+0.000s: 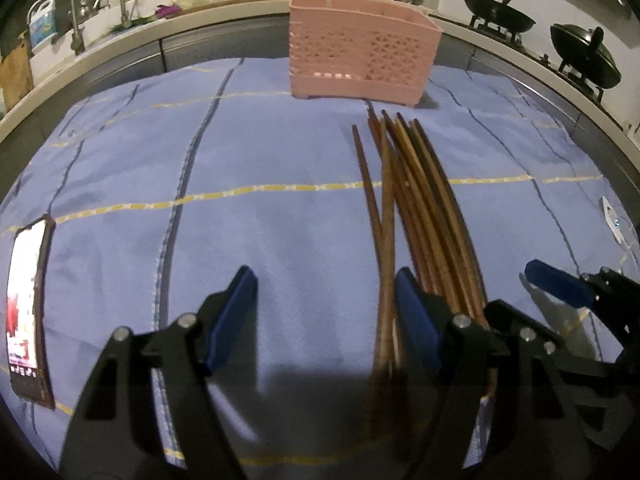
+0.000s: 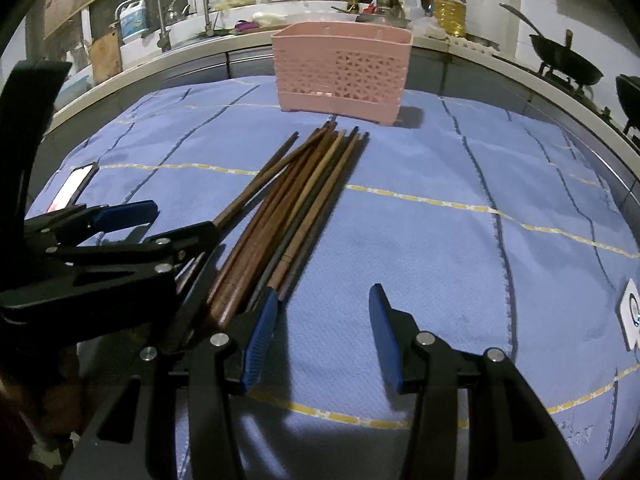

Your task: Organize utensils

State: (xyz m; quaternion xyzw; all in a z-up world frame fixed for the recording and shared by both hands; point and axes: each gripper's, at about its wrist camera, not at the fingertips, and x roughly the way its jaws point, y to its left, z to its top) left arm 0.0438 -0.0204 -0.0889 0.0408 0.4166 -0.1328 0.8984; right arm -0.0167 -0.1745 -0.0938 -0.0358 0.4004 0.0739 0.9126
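A bundle of several brown wooden chopsticks [image 1: 416, 200] [image 2: 304, 196] lies on the blue cloth, tips pointing at the pink slotted utensil basket [image 1: 360, 56] [image 2: 340, 68] standing at the far edge. My left gripper [image 1: 324, 276] [image 2: 186, 216] is open at the bundle's near end. One or two chopsticks lie inside its jaws beside the right pad [image 1: 412, 312], and the rest lie outside it. My right gripper [image 2: 323, 290] is open over bare cloth, its left pad [image 2: 262, 328] against the bundle's right side. One of its pads [image 1: 556, 286] shows in the left wrist view.
A lit phone [image 1: 28, 308] [image 2: 74, 188] lies on the cloth [image 1: 240, 160] at the left. A small white device [image 2: 632, 316] sits at the right edge. Behind the table runs a counter with taps [image 1: 116, 0], bottles and black woks [image 1: 500, 16].
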